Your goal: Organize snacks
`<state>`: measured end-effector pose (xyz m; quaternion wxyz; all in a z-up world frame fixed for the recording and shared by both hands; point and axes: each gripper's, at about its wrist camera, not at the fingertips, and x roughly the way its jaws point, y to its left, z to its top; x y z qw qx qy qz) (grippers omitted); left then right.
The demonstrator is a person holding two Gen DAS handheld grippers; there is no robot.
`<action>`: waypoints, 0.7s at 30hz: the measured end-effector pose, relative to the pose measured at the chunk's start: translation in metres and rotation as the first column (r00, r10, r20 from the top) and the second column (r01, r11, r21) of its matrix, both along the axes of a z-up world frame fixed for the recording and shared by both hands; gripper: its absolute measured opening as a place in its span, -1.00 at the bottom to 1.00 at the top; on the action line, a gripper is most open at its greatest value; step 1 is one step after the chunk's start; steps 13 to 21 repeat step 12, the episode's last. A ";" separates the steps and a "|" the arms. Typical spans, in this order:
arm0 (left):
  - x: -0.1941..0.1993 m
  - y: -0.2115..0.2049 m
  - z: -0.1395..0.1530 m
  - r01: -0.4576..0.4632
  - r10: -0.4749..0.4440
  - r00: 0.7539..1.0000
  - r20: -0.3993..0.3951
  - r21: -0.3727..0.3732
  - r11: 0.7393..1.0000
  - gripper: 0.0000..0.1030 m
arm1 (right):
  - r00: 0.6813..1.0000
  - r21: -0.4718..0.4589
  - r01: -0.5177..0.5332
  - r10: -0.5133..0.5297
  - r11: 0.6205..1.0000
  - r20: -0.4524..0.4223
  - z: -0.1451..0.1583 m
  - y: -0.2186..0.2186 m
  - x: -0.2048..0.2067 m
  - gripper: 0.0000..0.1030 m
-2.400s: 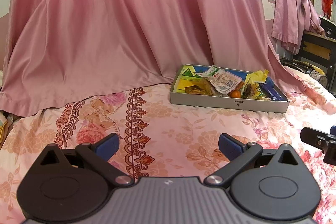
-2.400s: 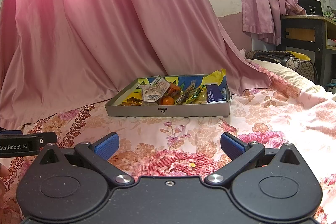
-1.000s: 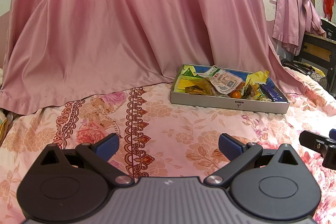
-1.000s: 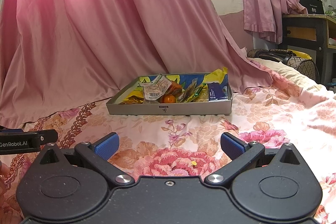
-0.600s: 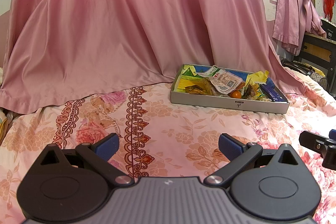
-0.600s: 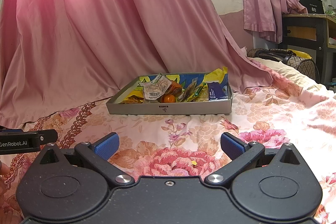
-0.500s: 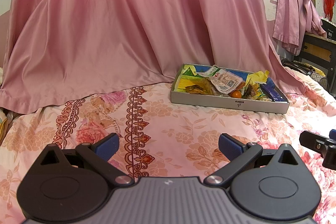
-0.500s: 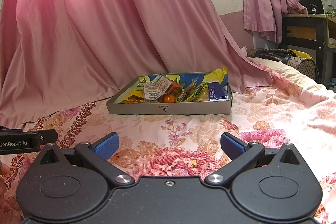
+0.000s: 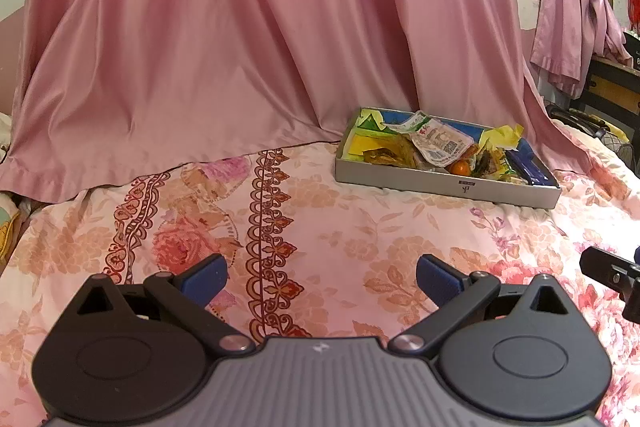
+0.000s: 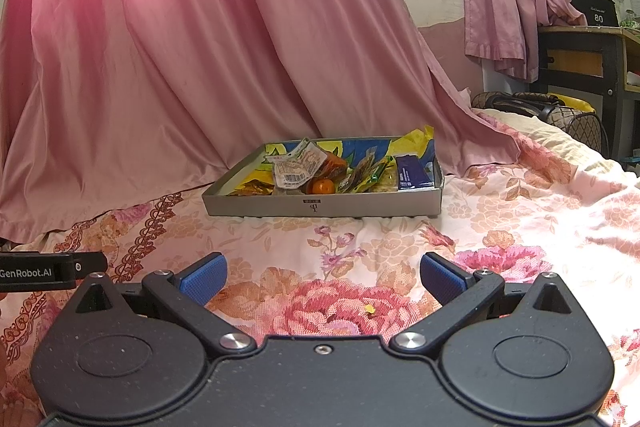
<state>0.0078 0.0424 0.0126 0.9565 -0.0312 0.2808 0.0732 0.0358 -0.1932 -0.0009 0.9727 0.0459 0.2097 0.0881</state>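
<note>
Holding both tools low over the bed, I keep the left gripper point(image 9: 320, 277) spread wide with nothing between its blue pads point(image 9: 203, 278), and the right gripper point(image 10: 322, 277) likewise splayed and empty. Neither touches anything; each hangs above the floral bedspread point(image 9: 320, 227), well short of the work. The right tool's edge shows at the far right of the left view, so the two sit side by side, level, aimed the same way.

Ahead lies the grey tray point(image 10: 320, 205), resting flat on the bedspread just in front of the pink curtain point(image 10: 200, 47). From the right view it sits almost dead centre; from the left view it lies off to the right point(image 9: 448, 183). Inside is a loose heap of snacks point(image 10: 340, 171): a white printed packet point(image 10: 298, 167) tilted on top, a small orange fruit point(image 10: 323, 187) against the near wall, a blue packet point(image 10: 414, 173) along the right side, green and brown wrappers between. They overlap rather than lie sorted, so I judge the organizing is not finished, or the tray is simply the collecting place; I cannot tell which.

Open jaws and a pulled-back stance suit a pause between picks. My next reach, I judge, falls to the right tool, which faces the tray squarely. The crinkled wrappers may slip, and the fruit may roll.
</note>
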 end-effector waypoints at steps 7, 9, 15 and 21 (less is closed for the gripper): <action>-0.001 -0.002 0.000 0.008 -0.008 1.000 0.006 0.006 1.000 0.99 | 1.000 -0.001 -0.003 0.003 1.000 -0.003 -0.002 0.000 -0.001 0.99; -0.001 -0.002 0.000 0.006 -0.006 1.000 0.004 0.004 1.000 0.99 | 1.000 -0.001 -0.003 0.003 1.000 -0.002 -0.002 0.000 -0.001 0.99; -0.001 -0.003 0.000 0.005 -0.005 1.000 -0.002 -0.003 1.000 0.99 | 1.000 -0.001 -0.003 0.003 1.000 -0.003 -0.001 0.000 0.000 0.99; -0.001 -0.003 0.000 0.005 -0.005 1.000 -0.002 -0.003 1.000 0.99 | 1.000 -0.001 -0.003 0.003 1.000 -0.003 -0.001 0.000 0.000 0.99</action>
